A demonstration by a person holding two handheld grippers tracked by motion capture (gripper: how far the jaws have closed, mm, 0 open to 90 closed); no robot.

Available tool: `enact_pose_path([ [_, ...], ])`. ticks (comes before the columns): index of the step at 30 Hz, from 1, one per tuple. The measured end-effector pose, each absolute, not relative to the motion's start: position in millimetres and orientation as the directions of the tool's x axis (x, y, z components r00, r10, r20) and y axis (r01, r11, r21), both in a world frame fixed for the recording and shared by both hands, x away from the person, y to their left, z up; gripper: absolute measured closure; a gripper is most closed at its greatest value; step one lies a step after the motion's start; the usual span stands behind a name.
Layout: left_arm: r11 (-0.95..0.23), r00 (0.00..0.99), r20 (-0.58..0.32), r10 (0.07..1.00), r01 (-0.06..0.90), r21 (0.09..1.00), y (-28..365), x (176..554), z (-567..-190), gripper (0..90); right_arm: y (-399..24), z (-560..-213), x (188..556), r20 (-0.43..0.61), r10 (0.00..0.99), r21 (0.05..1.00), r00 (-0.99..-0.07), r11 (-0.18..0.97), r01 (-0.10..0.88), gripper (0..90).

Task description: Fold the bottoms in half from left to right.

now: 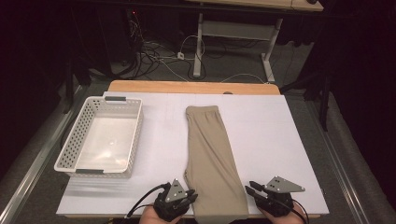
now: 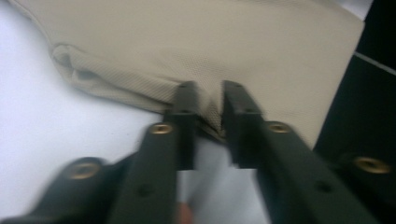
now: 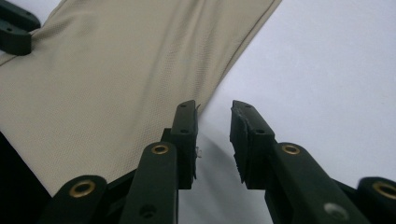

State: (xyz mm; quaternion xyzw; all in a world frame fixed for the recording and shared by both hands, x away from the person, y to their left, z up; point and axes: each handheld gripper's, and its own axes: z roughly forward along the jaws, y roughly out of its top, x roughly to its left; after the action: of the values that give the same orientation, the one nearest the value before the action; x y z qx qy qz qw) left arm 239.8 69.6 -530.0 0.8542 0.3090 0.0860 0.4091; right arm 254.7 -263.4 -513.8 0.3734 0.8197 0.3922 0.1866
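Tan trousers (image 1: 211, 161) folded leg on leg, flat on the white worktop (image 1: 280, 140), centre of the high view. Long axis from upper middle of frame down to the bottom edge, leaning slightly right toward the bottom; narrow end at the top, wide end nearest the person and partly over the worktop's near edge.

Left hand-held gripper (image 1: 192, 196) at lower centre-left, at the cloth's left edge; in the left gripper view, jaws drawn close with a bunched fold of cloth (image 2: 210, 112) pinched between them. Right hand-held gripper (image 1: 252, 188) at lower right, just off the cloth's right edge; in the right gripper view, jaws (image 3: 212, 135) parted a little over bare worktop, cloth edge (image 3: 140, 70) against the left jaw, nothing between them.

White basket (image 1: 133, 140) empty at left of frame, well apart from the trousers.

By the look of it, an early stage: one edge gripped, the other not yet taken. Still to come, probably: second grip, further folding, then placing in the basket.
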Motion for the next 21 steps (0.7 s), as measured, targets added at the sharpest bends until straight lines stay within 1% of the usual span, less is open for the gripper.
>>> enact_pose_path([
  [2,-0.483,0.795,-0.091,0.600,0.450,0.751,68,238,-529,84.0,-263,-514,255,-0.013,0.759,0.784,-0.651,0.412,0.465,71.3],
  [4,-0.474,0.797,-0.105,0.595,0.454,0.754,71,240,-529,84.2,-263,-513,255,-0.012,0.758,0.787,-0.653,0.410,0.462,70.6],
  [11,-0.433,0.770,-0.106,0.629,0.461,0.775,88,232,-522,84.3,-258,-508,258,0.002,0.747,0.802,-0.665,0.396,0.447,67.8],
  [18,-0.388,0.734,-0.123,0.668,0.485,0.784,116,223,-519,84.2,-235,-509,273,0.010,0.714,0.799,-0.700,0.416,0.435,64.9],
  [21,-0.390,0.728,-0.126,0.674,0.496,0.776,122,221,-520,83.9,-226,-510,278,0.010,0.697,0.795,-0.717,0.429,0.428,64.0],
])
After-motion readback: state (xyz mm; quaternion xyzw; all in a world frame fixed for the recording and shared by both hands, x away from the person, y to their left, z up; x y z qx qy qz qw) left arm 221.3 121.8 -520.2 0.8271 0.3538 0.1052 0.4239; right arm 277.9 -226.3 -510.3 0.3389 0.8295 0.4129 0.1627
